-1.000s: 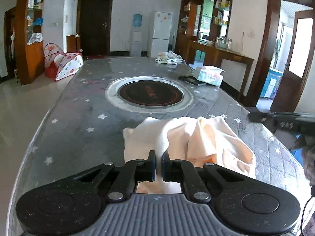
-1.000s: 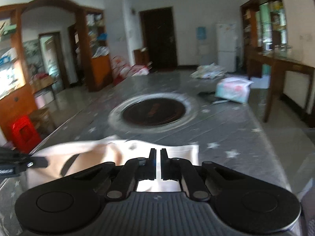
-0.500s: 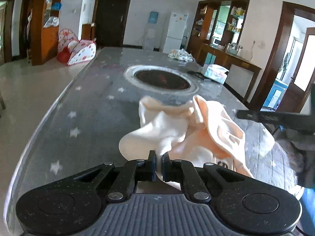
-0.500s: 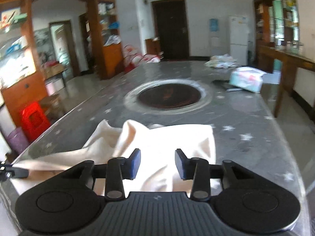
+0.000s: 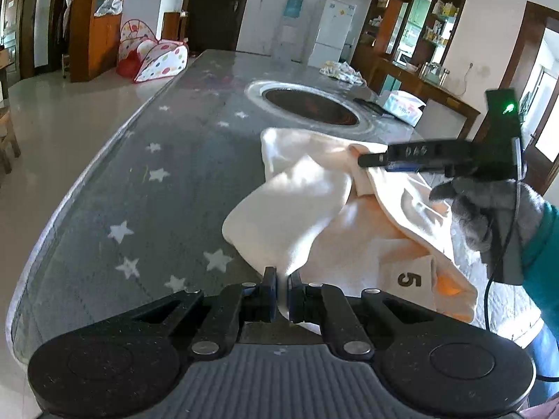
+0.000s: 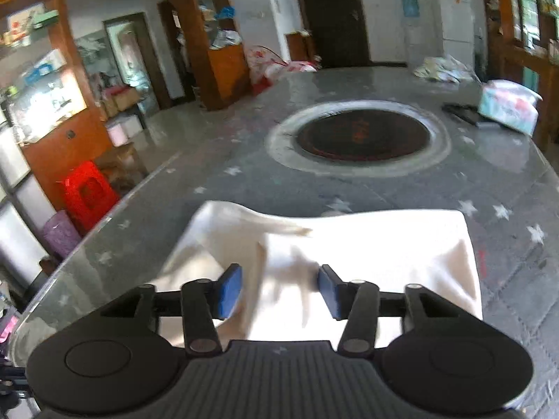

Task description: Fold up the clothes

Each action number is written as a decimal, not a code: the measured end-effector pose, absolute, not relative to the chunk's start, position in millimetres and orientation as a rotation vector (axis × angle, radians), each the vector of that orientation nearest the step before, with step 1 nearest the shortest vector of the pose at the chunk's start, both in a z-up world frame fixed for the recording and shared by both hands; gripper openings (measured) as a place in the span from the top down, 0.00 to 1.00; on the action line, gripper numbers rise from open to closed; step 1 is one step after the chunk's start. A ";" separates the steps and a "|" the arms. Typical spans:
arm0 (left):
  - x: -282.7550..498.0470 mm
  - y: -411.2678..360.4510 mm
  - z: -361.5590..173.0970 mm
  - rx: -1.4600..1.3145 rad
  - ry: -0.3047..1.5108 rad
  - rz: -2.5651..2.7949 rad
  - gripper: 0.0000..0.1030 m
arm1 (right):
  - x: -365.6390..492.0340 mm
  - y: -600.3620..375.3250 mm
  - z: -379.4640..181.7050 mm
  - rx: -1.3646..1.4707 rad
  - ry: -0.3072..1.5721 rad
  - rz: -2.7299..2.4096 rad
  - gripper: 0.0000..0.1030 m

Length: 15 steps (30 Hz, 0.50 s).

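A cream and peach garment [image 5: 304, 192] lies bunched on the grey star-patterned table [image 5: 157, 174], with a label marked 5 near its front edge. My left gripper [image 5: 283, 288] pinches a fold of it at the near edge; its jaws are just starting to part, with the cloth still between the pads. In the right wrist view the same garment [image 6: 384, 244] lies spread below my right gripper [image 6: 279, 289], whose jaws are opening with no cloth pressed between the blue pads [image 6: 230, 286]. Seen from the left wrist, the right gripper [image 5: 384, 157] hovers over the garment's far side in a gloved hand [image 5: 489, 209].
A round dark hotplate [image 6: 363, 132] is set into the table's middle. Beyond it lie a tissue pack [image 6: 508, 104], a dark flat object [image 6: 461, 111] and a pile of cloth [image 6: 443, 68]. The table's left edge [image 6: 104, 227] drops to the floor beside a red stool [image 6: 89, 192].
My right gripper let go of the garment and opened wide. The garment, held up between both grippers before, has slumped onto the table. Both grippers moved lower and leftwards.
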<state>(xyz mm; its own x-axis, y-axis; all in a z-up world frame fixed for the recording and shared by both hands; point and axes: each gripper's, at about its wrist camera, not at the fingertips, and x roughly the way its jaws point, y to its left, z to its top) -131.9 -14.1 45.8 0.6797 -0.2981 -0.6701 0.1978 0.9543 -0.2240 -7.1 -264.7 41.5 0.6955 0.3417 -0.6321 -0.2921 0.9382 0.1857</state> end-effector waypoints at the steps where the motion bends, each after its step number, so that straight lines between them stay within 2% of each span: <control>1: -132.9 -13.7 44.9 -0.135 0.778 -0.279 0.91 | -6.3 -261.5 41.2 0.044 0.708 0.346 0.46; 3: -135.0 -13.7 44.2 -0.126 0.776 -0.278 0.89 | -1.8 -256.2 38.9 0.005 0.708 0.337 0.46; 5: -137.4 -13.4 45.9 -0.114 0.769 -0.273 0.83 | 4.5 -255.2 34.8 0.010 0.729 0.342 0.46; 6: -138.7 -13.1 47.3 -0.109 0.763 -0.271 0.77 | 7.0 -255.3 31.7 0.000 0.736 0.332 0.47; 7: -140.0 -13.0 49.4 -0.103 0.754 -0.268 0.64 | 9.6 -255.5 28.6 -0.009 0.744 0.323 0.48; 9: -142.2 -13.1 53.8 -0.088 0.734 -0.254 0.52 | 14.7 -255.8 22.4 -0.028 0.760 0.303 0.63; 10: -142.2 -13.1 55.7 -0.081 0.725 -0.253 0.51 | 14.3 -257.5 21.8 -0.024 0.760 0.299 0.66; 12: -140.6 -13.8 59.5 -0.076 0.713 -0.258 0.48 | 9.3 -264.3 24.3 -0.012 0.745 0.300 0.82; 15: -132.7 -21.5 63.7 -0.050 0.702 -0.272 0.47 | -1.7 -272.8 33.7 -0.017 0.705 0.287 0.87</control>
<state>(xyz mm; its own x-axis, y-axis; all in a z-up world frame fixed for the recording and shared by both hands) -132.7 -21.5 63.7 0.7301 -0.2637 -0.6305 0.2303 0.9635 -0.1362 -1.7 -272.8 33.7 0.7242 0.2546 -0.6409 -0.2659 0.9606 0.0812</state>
